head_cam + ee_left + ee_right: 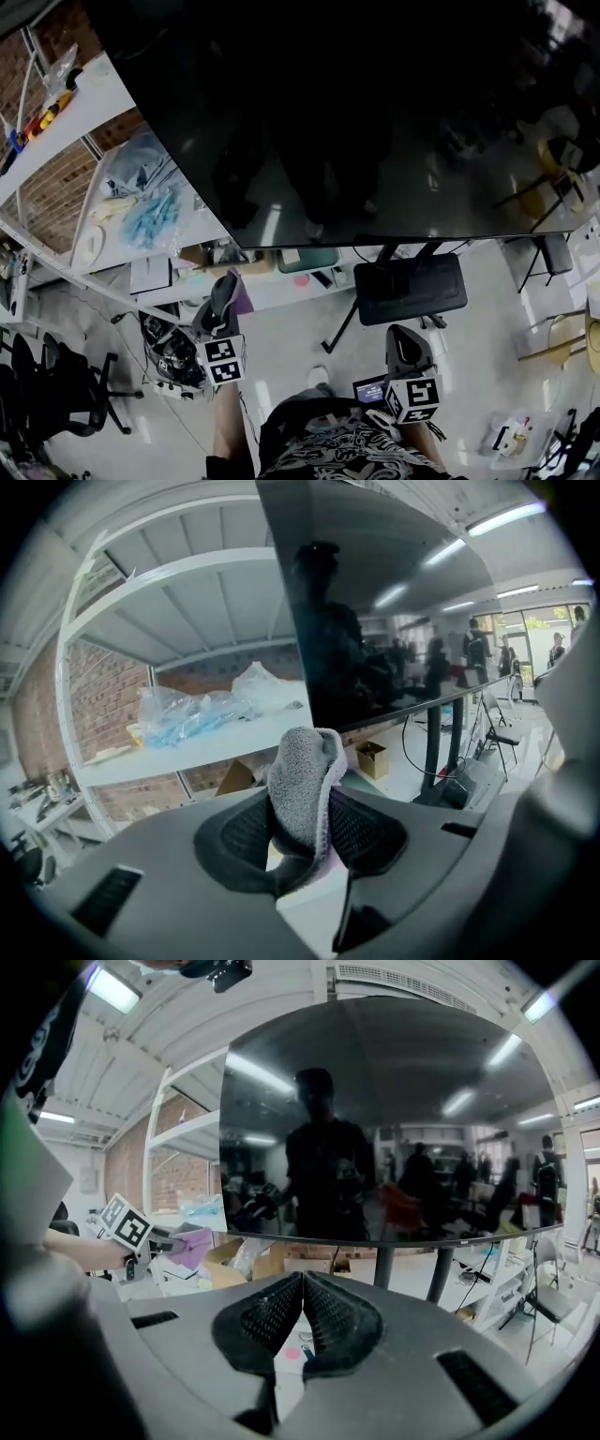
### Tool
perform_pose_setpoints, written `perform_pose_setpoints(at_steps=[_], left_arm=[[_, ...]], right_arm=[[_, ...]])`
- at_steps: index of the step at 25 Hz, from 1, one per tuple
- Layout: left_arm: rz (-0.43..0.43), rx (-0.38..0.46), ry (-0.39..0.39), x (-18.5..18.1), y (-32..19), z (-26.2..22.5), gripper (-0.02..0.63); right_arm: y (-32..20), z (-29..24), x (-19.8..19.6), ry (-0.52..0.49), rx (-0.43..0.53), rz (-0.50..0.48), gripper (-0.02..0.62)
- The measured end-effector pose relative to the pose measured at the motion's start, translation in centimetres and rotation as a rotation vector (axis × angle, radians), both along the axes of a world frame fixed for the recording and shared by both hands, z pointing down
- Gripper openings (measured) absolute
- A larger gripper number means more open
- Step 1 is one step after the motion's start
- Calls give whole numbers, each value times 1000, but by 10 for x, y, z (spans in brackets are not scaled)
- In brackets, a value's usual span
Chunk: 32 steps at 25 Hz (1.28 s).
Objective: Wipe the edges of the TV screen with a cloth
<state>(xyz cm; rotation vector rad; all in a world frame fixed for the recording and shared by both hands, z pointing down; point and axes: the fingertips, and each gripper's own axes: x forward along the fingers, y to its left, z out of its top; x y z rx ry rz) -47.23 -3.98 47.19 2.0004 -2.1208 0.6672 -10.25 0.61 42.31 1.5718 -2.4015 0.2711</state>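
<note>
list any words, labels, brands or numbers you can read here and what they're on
No text can be read in any view.
TV screen: a small mark on its lower edge, too small to read.
left gripper and right gripper: square black-and-white markers only, no letters or numbers.
cloth: plain, no label showing.

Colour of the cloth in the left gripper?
The cloth is grey with a lilac edge; clearest in the left gripper view.
</note>
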Motion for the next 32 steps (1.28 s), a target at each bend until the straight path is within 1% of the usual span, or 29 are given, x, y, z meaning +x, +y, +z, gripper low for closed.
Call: perform_pose_setpoints(at_steps=[3, 7, 11, 14, 16, 19, 20, 23, 32], left_arm=[[-37, 0, 0, -4, -14, 6, 152], [-96, -9, 50, -7, -25, 7, 152], [-113, -12, 46, -6, -41, 10, 152], [-119, -6, 63, -5, -51, 11, 152], [-111, -4, 63, -3, -57, 10, 153], [-84, -2, 15, 3, -66, 6, 153], [-73, -2, 12, 5, -69, 5, 153], [-41, 9, 61, 13, -76, 5, 153], [13, 53, 99, 21, -96, -8, 153]], right_arm=[[-9, -1, 8, 12, 7, -14, 29], [-22, -5, 25, 23, 13, -17, 29], [-24, -7, 37, 13, 21, 9, 29], [-21, -2, 41, -2, 13, 24, 29], [-19, -1, 40, -27, 12, 21, 29], [-21, -1, 36, -37, 21, 12, 29], [-23, 0, 33, -30, 19, 9, 29], [-24, 7, 26, -4, -2, -8, 29], [-33, 16, 6, 14, -32, -29, 29]])
